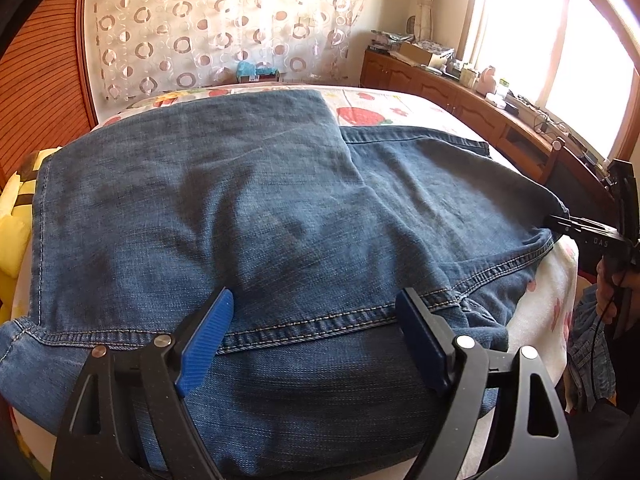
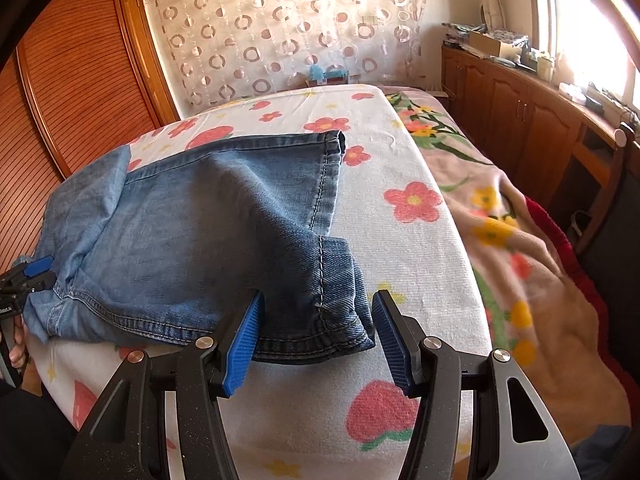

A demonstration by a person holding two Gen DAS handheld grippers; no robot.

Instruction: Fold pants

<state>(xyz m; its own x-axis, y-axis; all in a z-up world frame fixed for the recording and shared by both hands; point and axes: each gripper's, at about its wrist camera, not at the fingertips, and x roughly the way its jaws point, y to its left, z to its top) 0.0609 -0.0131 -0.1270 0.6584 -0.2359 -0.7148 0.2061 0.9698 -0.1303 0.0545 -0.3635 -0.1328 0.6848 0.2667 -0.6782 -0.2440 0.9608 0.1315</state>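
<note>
My left tongs (image 1: 316,336) are spread apart over the near seam of the pants (image 1: 256,216), pads resting on denim w/o clamping it; my right tongs (image 2: 318,338) also apart, straddling the bunched near corner of the pants at the right end, not pinched shut. Pants lie folded across the bed (image 2: 400,216) on the flower-print towel, hem edge stitched and facing the far side, one layer doubled over on the left half. Open room: bare towel to the right of the denim and beyond the hem twd the headboard end. Pink floral blanket (image 2: 540,280) lies along the right edge of the bed. Wood cabinets (image 2: 520,120) w/ clutter on top run under the window beyond it; slatted wardrobe door (image 2: 72,100) on the left, circle-print curtain (image 2: 280,28) at the far wall
</note>
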